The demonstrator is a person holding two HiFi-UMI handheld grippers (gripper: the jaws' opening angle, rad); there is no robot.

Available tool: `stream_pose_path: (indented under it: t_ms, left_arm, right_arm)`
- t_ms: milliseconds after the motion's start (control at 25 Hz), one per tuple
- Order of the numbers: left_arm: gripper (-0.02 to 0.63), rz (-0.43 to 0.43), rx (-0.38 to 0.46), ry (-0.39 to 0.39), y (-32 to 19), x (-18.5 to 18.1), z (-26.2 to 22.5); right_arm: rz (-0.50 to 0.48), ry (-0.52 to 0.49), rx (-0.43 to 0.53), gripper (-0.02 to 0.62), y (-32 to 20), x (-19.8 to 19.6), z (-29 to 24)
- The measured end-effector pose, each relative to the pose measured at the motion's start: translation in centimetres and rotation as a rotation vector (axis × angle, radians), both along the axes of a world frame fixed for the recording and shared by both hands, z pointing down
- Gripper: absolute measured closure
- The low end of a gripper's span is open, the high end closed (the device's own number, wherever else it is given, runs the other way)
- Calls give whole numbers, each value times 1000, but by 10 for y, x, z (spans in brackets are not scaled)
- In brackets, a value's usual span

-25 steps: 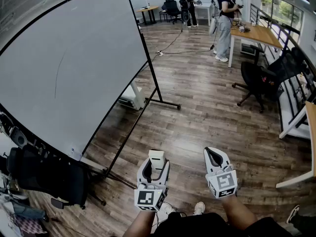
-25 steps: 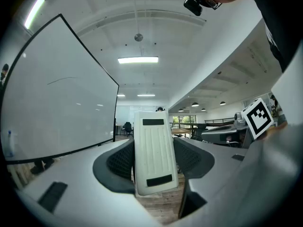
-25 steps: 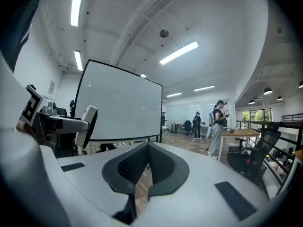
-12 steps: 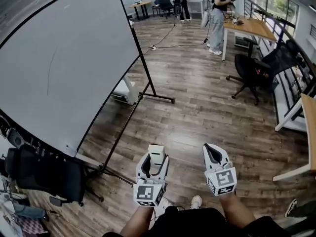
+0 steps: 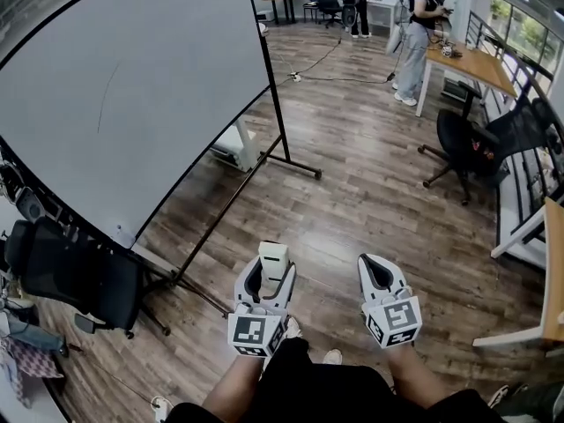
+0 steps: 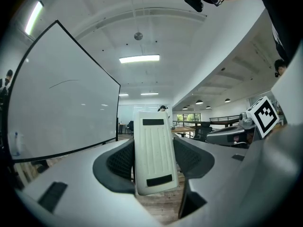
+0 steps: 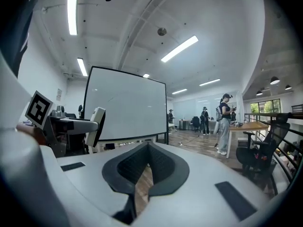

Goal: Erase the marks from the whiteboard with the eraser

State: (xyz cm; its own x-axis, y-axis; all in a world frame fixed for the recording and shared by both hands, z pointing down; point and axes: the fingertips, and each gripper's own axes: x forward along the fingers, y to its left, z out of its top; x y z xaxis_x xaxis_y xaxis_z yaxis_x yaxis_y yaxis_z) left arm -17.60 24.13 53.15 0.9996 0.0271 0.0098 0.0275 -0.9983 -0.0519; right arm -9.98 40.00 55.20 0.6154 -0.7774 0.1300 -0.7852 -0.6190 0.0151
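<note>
A large whiteboard (image 5: 123,86) on a black wheeled stand fills the upper left of the head view; a thin dark curved mark (image 5: 104,95) runs down its left half. My left gripper (image 5: 271,270) is shut on a white ridged eraser (image 6: 152,150), which sticks up between its jaws, also seen as the eraser (image 5: 273,258) from above. My right gripper (image 5: 377,273) is shut with nothing in it, its jaws meeting at the tips (image 7: 146,151). Both grippers are held low near my body, well short of the board. The whiteboard (image 7: 124,105) shows ahead in the right gripper view.
A black office chair (image 5: 70,280) stands at the board's lower left. The stand's legs (image 5: 220,227) cross the wood floor ahead of me. A black chair (image 5: 463,144) and a wooden desk (image 5: 471,64) are at right, with a person (image 5: 419,29) beside the desk.
The head view has shifted, so the whiteboard and room sit a little differently in frame. Both grippers stay low in front of me, the eraser still held in the left one.
</note>
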Motion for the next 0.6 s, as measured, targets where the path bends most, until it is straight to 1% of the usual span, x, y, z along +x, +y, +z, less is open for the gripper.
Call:
stream_pose_path:
  t_ms: [200, 320, 400, 520, 600]
  left_arm:
    - [334, -39, -21, -6, -26, 24, 4]
    - [334, -62, -32, 23, -55, 39, -6]
    - [334, -73, -24, 39, -75, 50, -12]
    - [334, -104, -15, 47, -109, 68, -18]
    - [334, -133, -23, 49, -133, 78, -23]
  right_arm:
    - [-37, -21, -13, 577, -31, 31, 14]
    - [-62, -20, -12, 577, -63, 55, 11]
    - [-75, 17, -8, 577, -84, 73, -3]
    - [-83, 85, 23, 577, -117, 99, -29]
    - [-96, 106, 39, 577, -141, 112, -41]
